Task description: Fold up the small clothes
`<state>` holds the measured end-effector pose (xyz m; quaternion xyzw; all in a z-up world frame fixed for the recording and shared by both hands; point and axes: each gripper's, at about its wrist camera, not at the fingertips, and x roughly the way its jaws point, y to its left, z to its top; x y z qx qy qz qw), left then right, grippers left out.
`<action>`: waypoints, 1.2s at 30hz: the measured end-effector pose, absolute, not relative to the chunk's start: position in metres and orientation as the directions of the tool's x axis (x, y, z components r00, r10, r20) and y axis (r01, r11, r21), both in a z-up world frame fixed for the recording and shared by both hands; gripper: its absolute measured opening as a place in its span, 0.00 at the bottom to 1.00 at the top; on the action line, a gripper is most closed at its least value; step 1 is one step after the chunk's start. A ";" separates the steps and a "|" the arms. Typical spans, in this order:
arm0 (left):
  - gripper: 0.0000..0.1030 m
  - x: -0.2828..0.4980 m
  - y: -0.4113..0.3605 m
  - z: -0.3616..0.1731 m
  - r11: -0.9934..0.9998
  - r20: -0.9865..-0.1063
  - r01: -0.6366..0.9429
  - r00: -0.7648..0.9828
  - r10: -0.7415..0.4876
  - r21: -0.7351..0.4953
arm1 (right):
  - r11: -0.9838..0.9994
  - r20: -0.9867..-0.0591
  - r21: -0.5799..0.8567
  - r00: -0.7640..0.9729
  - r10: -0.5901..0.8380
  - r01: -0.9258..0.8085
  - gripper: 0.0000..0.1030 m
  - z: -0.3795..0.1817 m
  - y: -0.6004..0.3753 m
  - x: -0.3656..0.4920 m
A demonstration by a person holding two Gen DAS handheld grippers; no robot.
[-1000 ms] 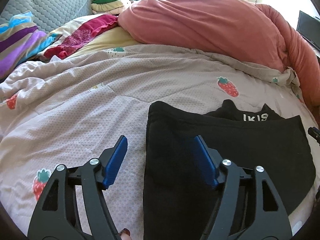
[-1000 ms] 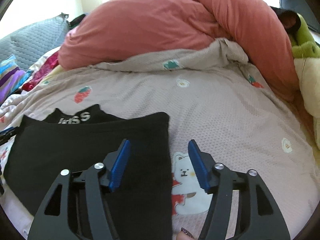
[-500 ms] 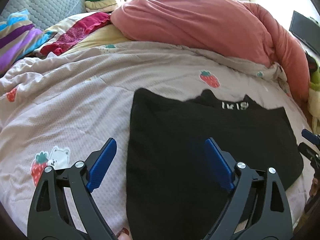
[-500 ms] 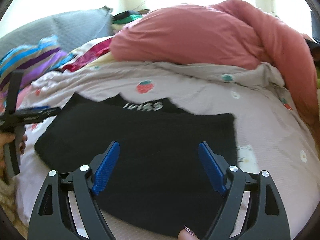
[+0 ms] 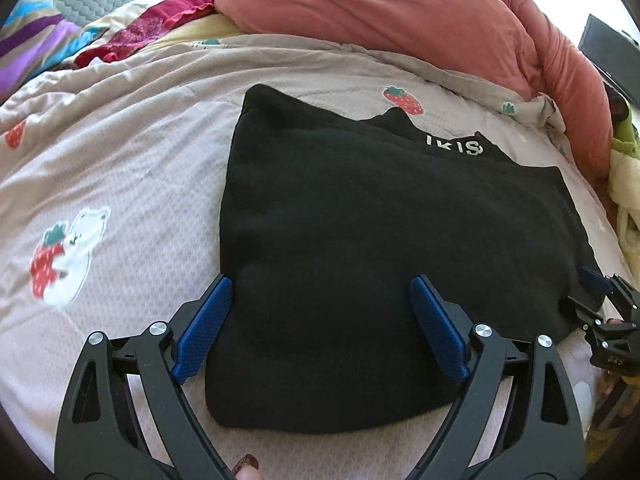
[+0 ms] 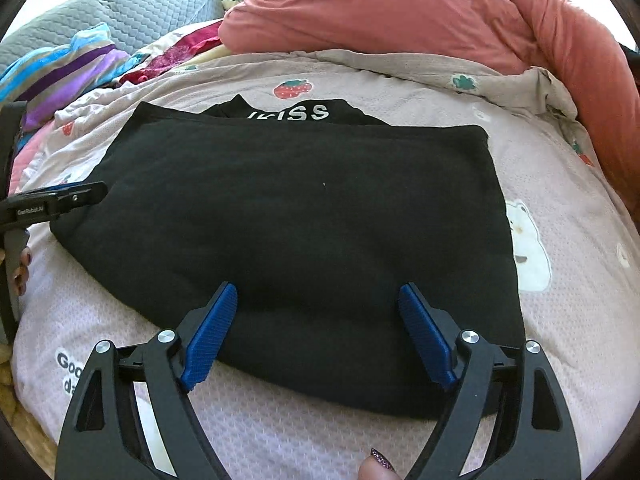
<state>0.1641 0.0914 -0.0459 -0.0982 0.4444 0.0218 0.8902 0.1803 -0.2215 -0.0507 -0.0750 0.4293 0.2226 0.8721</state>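
Garment: a black folded top (image 5: 384, 248) lies flat on the pale strawberry-print quilt (image 5: 120, 168), white lettering at its far edge. Left gripper (image 5: 320, 320) and right gripper (image 6: 316, 320) hover over its near edge, jaws spread wide, having just been opening, gripping nothing.

Left claw (image 5: 320, 300), right claw (image 6: 316, 308): black frames, ribbed blue pads, silver screws.
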 end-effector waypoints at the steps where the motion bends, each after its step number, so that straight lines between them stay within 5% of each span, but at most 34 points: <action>1: 0.80 0.161 0.090 -0.045 0.980 -0.795 -0.127 0.605 -0.045 -0.152 | 0.890 -0.782 0.061 0.533 0.323 -0.451 0.80 -0.050 -0.222 0.179; 12: 0.87 0.136 0.098 -0.030 0.980 -0.778 -0.147 0.628 -0.012 -0.134 | 0.882 -0.757 0.110 0.536 0.373 -0.459 0.80 -0.034 -0.231 0.162; 16: 0.90 0.131 0.107 -0.022 0.973 -0.762 -0.168 0.648 -0.009 -0.155 | 0.869 -0.744 0.108 0.541 0.393 -0.483 0.88 -0.025 -0.224 0.154; 36: 0.91 0.131 0.152 -0.010 0.945 -0.748 -0.302 0.654 0.110 -0.125 | 0.693 -0.724 0.007 0.474 0.500 -0.721 0.90 -0.014 -0.097 0.116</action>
